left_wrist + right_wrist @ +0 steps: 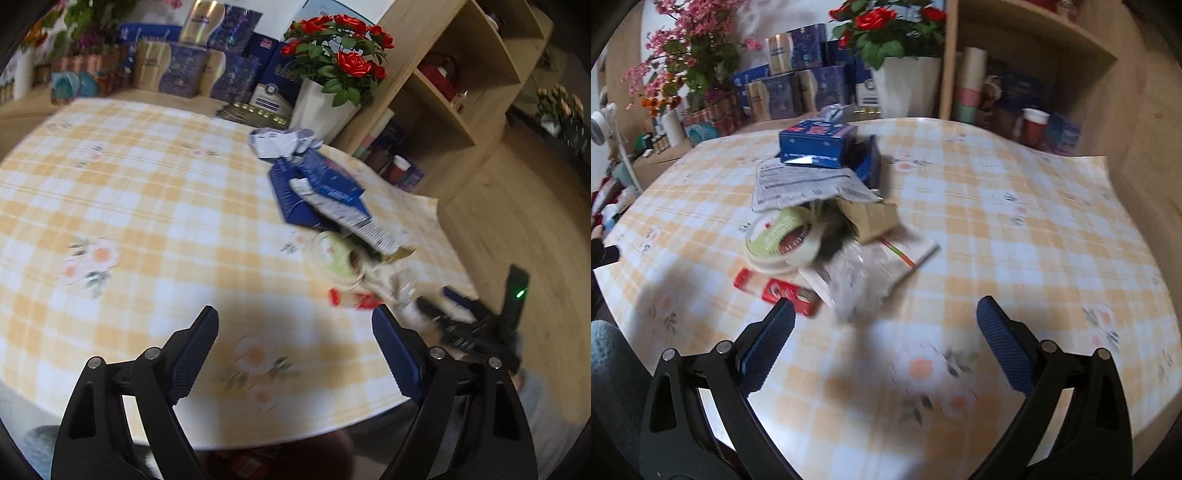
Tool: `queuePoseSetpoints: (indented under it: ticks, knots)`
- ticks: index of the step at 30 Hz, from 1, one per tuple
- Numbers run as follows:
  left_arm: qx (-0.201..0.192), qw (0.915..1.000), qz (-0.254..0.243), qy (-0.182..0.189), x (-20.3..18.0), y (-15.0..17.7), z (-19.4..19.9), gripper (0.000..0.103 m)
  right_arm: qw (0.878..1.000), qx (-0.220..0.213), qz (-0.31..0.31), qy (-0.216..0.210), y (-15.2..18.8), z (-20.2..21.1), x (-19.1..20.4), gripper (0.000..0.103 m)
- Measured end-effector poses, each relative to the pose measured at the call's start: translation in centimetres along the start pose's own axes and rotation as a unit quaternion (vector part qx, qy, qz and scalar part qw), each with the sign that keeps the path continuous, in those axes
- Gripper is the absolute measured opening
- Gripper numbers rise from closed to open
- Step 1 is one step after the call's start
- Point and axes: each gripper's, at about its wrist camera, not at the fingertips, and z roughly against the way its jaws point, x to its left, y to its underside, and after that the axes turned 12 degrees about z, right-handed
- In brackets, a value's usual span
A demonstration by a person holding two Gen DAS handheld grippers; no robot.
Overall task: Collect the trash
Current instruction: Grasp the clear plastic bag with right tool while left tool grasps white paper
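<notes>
1. Table (1015,229): round, under a yellow-and-white checked cloth printed with flowers. We see the trash heaped in one pile on it; the rest of the cloth is bare.
2. Trash pile (827,221): toward the far side in the right view, at the right edge of the table in the left view.
3. Blue box (818,142): at the far end of the pile, resting on a dark blue carton (870,164). Its print shows white and red marks; we cannot read them.
4. Grey wrapper (801,184): flat, covered in small printed lines, too blurred to read.
5. Lid (779,240): round, white rim, green and red label, wording illegible.
6. Brown paper (873,218): crumpled, just beside the lid.
7. Clear bag (857,284): lying over a white leaflet (905,254).
8. Red packet (772,288): nearest piece of the pile, white lettering unreadable.
9. Left gripper (295,354): fingers apart, nothing between them, over the near cloth and clear of the pile.
10. Right gripper (886,350): fingers wide apart, empty; its left finger (768,343) overlaps the red packet in view.
11. Rose pot (325,107): red roses, white pot, behind the table.
12. Blue gift boxes (207,70): stacked along the back, labels unreadable.
</notes>
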Motion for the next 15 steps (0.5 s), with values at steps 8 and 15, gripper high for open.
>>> queuePoseSetpoints:
  ticks: [8, 15]
  knots:
    - [0.051, 0.9874, 0.125, 0.083, -1.2, -3.9, -6.6, 0.064, 0.999, 0.035, -0.011, -0.035, -1.4, -3.5, 0.2, 0.035]
    - [0.098, 0.9622, 0.223, 0.122, -1.6, -5.6, -13.6, 0.05, 0.999, 0.03, -0.017, -0.038, -1.1, -2.7, 0.0, 0.034]
